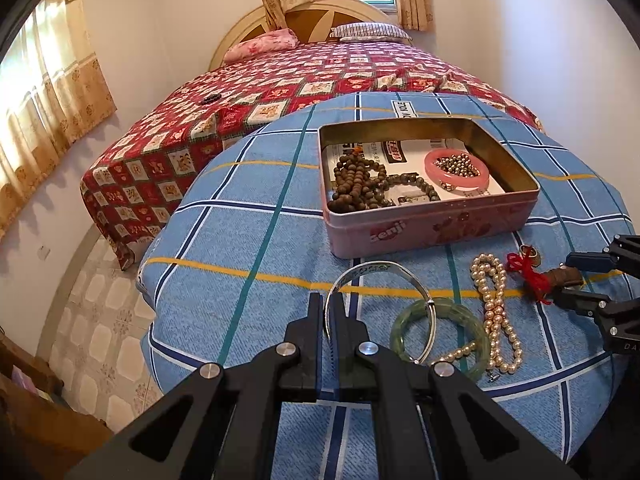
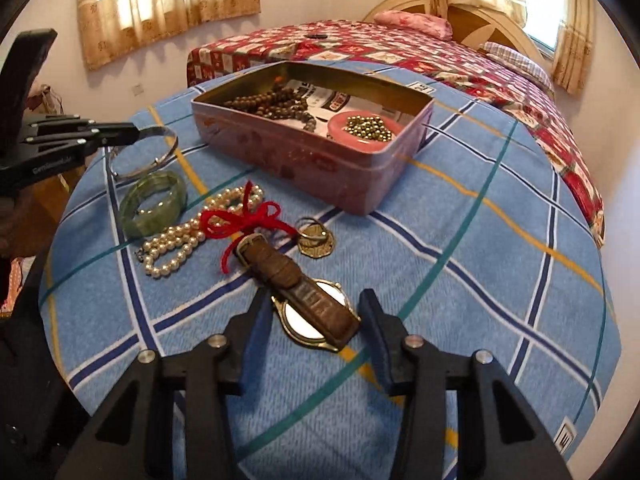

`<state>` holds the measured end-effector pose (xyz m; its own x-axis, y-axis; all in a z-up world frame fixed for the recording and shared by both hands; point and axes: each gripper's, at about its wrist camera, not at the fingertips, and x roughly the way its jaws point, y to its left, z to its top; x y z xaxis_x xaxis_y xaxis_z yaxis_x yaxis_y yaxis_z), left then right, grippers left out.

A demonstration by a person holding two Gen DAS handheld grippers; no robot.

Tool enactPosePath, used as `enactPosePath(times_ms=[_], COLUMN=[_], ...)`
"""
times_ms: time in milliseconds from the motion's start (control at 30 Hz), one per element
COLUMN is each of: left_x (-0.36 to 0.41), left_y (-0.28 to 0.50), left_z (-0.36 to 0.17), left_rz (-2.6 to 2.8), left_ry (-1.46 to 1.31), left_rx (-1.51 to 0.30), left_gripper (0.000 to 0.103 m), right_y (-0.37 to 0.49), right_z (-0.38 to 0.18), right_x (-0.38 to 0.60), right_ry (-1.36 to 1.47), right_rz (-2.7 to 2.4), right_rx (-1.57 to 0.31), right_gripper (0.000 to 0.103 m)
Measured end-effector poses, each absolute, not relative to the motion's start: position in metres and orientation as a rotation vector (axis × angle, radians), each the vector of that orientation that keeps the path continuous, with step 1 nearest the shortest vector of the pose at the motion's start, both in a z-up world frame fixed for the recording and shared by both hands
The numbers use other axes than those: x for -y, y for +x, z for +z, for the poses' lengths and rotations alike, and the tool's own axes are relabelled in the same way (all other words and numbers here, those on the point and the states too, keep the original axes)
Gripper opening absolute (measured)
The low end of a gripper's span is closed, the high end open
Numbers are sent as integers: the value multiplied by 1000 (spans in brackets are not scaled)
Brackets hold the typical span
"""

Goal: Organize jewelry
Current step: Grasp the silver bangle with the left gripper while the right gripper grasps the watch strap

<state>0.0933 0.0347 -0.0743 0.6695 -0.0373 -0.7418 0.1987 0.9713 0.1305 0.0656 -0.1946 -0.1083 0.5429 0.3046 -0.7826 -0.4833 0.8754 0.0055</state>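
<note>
Blue checked cloth (image 2: 460, 240) lay bare along its right edge and far-left corner; the jewelry crowded the near-left part. The pink tin (image 1: 430, 216) stood toward the far edge, lid off, holding brown wooden beads (image 1: 356, 182), a smooth pink bangle (image 1: 457, 171) and small metal balls (image 1: 458, 163). My left claw (image 1: 329, 312) was clamped on the thin silver bangle (image 1: 376, 276). My right claw (image 2: 314, 312) stood half open astride the watch (image 2: 310, 304), its worn leather strap between the fingers, pads not touching. Beside it lay pearls (image 2: 188, 236), a green bangle (image 2: 154, 204) and red yarn (image 2: 244, 220).
</note>
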Motion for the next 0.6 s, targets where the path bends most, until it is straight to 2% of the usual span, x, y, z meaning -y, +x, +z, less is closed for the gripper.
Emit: enactPosePath(times_ms=[600], left_x=[-38], left_y=[91], left_z=[-49], left_rz=[-136], left_ry=[181], left_rx=[-785], left_gripper=[2], right_y=[61], right_z=[-75], right_x=[203], right_ry=[-153], right_rz=[455], right_rx=[-809], right_gripper=[47])
